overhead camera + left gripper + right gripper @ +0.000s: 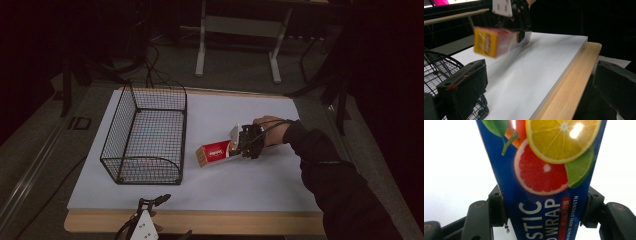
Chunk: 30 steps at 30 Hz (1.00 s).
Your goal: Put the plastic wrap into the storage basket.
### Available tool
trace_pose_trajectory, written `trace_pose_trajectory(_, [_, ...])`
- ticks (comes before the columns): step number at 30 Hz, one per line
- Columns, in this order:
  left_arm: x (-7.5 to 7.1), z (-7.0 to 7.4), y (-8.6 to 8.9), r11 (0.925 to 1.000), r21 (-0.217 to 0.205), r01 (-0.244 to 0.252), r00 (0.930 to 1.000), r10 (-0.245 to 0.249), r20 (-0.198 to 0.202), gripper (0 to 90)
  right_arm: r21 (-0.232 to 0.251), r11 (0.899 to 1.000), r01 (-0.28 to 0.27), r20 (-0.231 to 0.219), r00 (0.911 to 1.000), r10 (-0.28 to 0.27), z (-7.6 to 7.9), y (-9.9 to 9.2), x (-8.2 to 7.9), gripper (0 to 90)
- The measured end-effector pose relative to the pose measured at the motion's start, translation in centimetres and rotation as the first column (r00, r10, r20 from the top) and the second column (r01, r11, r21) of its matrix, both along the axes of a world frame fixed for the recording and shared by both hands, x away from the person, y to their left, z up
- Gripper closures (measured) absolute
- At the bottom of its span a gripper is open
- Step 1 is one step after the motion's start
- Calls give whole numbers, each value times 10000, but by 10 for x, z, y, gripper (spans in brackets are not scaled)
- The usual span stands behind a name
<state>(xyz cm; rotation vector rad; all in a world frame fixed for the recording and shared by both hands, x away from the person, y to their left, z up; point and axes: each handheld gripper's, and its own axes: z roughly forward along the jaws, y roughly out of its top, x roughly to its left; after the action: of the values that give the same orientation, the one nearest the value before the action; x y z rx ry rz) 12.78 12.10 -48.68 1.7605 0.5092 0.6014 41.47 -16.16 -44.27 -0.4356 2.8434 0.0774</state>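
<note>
Box (214,152) sits in your right gripper (239,143), jaws clamped on both long sides, just right of wire basket (145,136), over white board (240,185). High view shows red face and tan end; right gripper view shows blue face with citrus slices and "WRAP" lettering. Your left gripper (162,199) rests at board's near edge below basket, jaws wide, nothing between them.

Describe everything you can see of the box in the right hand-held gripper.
The box is a long, narrow carton of glossy printed card: red top face, yellow end, and a blue face with citrus slices and white lettering. The right hand-held gripper is shut on one end, a jaw pressed to each side. It lies roughly level over the white board, right of the wire basket; whether it touches the board is unclear.
</note>
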Motion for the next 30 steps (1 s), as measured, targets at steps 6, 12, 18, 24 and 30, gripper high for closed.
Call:
trace_pose_trajectory(6, [1,0,-1,10000,-44,32,10000,-32,-10,1,1245,9822,1407,-582,9892,-1343,23,-6,9,385])
trace_pose_trajectory(12, [1,1,-1,9999,-89,69,10000,-69,24,1,2505,9382,2390,-1225,9691,-2141,41,-10,13,387])
trace_pose_trajectory(18, [1,1,-1,9999,-94,99,9999,-99,64,1,3878,8640,3212,-2023,9441,-2602,64,-13,15,391])
trace_pose_trajectory(24, [1,1,-2,9998,-104,157,9998,-157,89,1,4831,7898,3779,-2254,9254,-3048,80,-13,15,393])
trace_pose_trajectory(30, [2,2,-1,9998,-135,165,9998,-164,94,1,5464,7044,4531,-2390,8904,-3873,89,-4,17,394])
